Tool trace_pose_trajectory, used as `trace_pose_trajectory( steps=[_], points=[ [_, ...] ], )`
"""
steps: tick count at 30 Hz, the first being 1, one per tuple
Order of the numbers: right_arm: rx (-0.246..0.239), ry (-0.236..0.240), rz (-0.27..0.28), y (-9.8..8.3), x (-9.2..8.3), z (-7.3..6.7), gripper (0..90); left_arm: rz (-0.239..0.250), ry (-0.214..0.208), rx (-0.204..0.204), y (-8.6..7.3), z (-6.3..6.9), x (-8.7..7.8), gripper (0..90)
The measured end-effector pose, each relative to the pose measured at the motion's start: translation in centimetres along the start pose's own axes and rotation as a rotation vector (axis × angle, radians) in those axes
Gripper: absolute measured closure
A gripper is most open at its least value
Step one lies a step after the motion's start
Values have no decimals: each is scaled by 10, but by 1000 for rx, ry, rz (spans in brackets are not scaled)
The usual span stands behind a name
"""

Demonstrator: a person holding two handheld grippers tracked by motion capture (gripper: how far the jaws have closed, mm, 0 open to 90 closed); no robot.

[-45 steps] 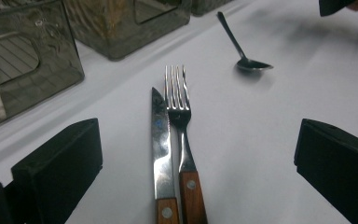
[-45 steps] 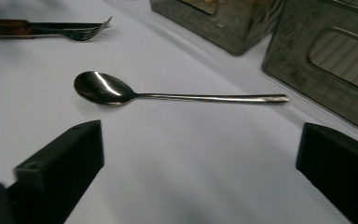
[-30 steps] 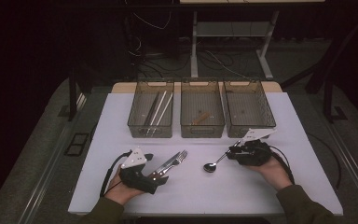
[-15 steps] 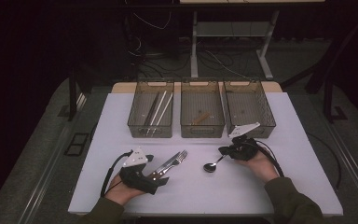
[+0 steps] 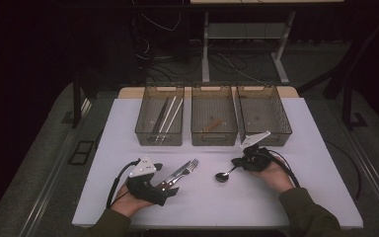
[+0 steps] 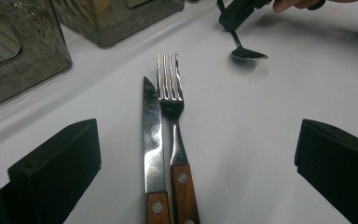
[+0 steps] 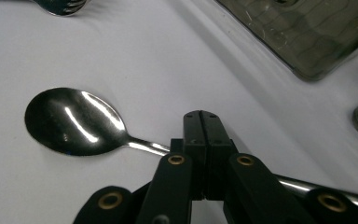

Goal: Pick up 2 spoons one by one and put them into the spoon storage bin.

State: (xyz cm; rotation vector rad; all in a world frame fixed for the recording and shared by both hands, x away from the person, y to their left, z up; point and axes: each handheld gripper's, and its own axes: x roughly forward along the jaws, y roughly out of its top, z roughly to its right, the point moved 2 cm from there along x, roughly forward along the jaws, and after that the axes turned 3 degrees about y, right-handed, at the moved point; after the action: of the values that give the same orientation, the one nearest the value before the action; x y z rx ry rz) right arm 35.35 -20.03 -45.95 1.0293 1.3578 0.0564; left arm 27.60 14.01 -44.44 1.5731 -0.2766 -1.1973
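On the white table, right gripper [image 5: 238, 163] fingers now clamped on spoon [image 5: 223, 175] handle, left gripper [image 5: 164, 182] fingers apart, unmoved.

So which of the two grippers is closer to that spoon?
Right. The right gripper is shut on the spoon at its handle; the left gripper sits apart from it, open around the knife and fork.

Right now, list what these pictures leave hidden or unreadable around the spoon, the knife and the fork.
- Spoon: in the right gripper view its handle runs under the shut right gripper, so the grip point is covered.
- Knife and fork: in the left gripper view the bottom edge cuts off their wooden handles.
- Middle bin: in the high view the brown item inside is too small to identify.
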Motion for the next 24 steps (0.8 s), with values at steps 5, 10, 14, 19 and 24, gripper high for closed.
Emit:
trace_pose_trajectory(
  steps=[5, 10, 14, 19, 24],
  points=[
    [-13, -4, -17, -2, -2, -1, 900, 9, -4, 0, 1, 0, -1, 0],
    [-18, -5, -33, -4, -5, -3, 900, 8, -9, 3, 1, 0, -1, 0],
    [-18, -2, -49, -6, -8, -4, 900, 9, -12, 4, 1, 0, -1, 0],
    [-13, 10, -62, -10, -12, -5, 900, 7, -14, 3, 1, 1, -1, 0],
    [-16, 19, -72, -14, -16, -6, 900, 2, -17, 5, 1, 1, -1, 0]
  ],
)
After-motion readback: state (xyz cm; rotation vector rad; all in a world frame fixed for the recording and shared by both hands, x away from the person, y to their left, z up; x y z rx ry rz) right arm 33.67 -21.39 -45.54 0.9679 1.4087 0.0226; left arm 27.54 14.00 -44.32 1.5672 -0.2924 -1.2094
